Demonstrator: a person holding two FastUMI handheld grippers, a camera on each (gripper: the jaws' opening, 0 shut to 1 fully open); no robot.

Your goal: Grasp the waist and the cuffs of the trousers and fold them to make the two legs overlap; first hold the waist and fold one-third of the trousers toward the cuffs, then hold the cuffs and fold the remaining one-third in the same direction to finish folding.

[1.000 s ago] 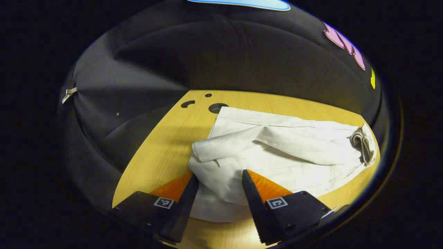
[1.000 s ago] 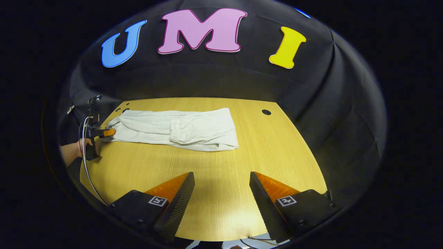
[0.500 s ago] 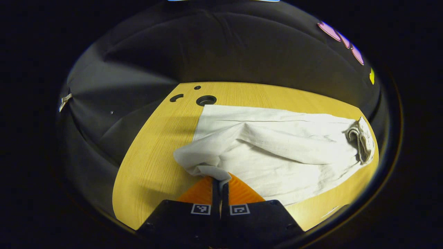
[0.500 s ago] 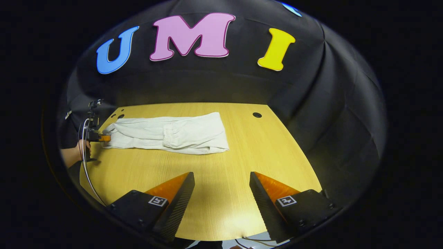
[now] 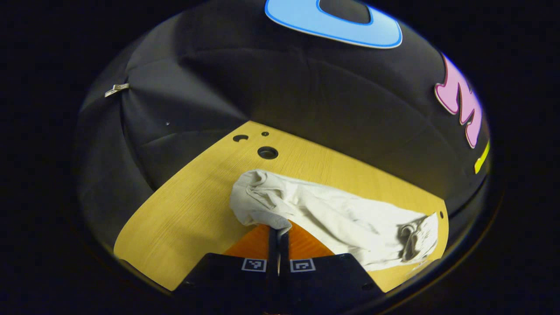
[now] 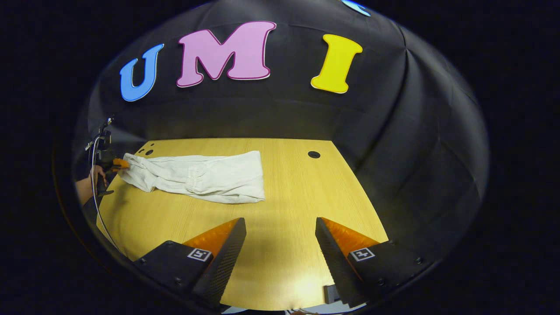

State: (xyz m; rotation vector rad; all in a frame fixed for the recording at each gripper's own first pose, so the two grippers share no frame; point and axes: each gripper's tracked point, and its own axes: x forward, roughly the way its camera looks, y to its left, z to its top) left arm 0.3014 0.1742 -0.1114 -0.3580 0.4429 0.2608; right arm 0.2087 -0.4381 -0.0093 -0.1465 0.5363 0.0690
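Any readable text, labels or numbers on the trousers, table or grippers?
None readable.
On the trousers: no print or tag that I can make out.
On the table: none.
On the left gripper and right gripper: square black-and-white markers, coded patterns, no letters or numbers.

Wood table (image 6: 284,245) w/ round holes (image 5: 267,152), black cloth wall (image 5: 197,96) behind.

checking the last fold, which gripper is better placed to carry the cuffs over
Left. The left gripper is already shut on the cuff end of the trousers, lifting it off the table. The right gripper hangs open over bare table, apart from the cloth.
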